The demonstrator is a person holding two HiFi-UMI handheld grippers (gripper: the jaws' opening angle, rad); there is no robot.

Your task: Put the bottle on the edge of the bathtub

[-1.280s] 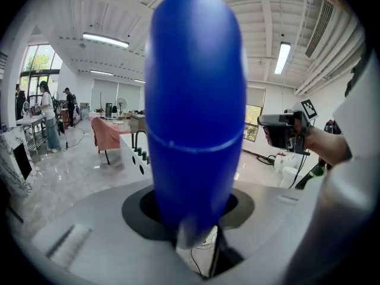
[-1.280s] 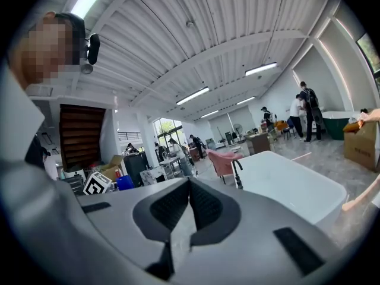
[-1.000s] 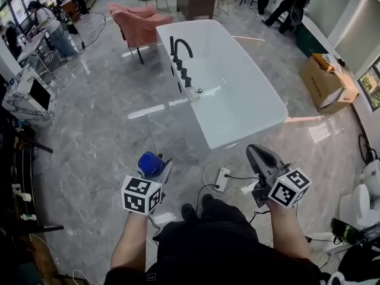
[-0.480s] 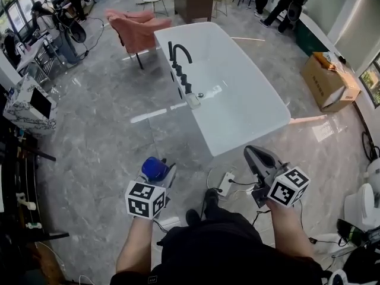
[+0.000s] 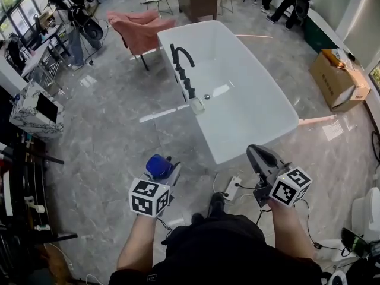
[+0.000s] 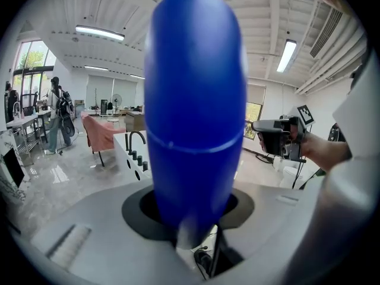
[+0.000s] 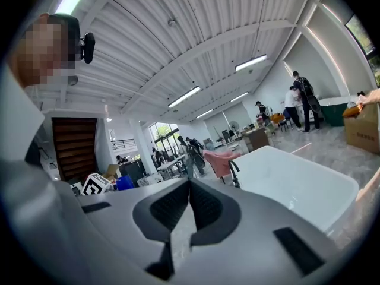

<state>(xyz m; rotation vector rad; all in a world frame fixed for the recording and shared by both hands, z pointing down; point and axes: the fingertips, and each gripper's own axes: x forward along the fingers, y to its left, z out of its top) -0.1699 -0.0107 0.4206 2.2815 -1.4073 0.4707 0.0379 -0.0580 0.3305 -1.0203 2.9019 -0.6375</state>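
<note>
Both forearms reach forward from the person's body, side by side and well apart, each hand gripping behind its gripper's marker cube. The left gripper (image 5: 164, 172) points ahead and slightly inward; the right gripper (image 5: 257, 152) points ahead toward the near end of the bathtub (image 5: 284, 103).

The left claw is clenched on the bottle (image 6: 195, 111). The jaws press on its lower part, and the body rises well above them, filling the middle of the left gripper view. The right claw is closed on itself, its ribbed pads meeting with nothing between them.

The bottle is a deep, glossy blue with smooth sides and a rounded top end. A thin seam rings it partway up. No label shows on the side facing the camera. From the head view it reads as a blue rounded cap sitting at the tip of the left claw.

The white bathtub lies on the grey marbled floor (image 5: 113, 135), ahead of both claws and apart from them, its near rim closest to the right claw's tip. A black faucet (image 5: 181, 64) stands on the rim beyond the left claw. A power strip (image 5: 232, 187) lies on the floor between the two claws.
</note>
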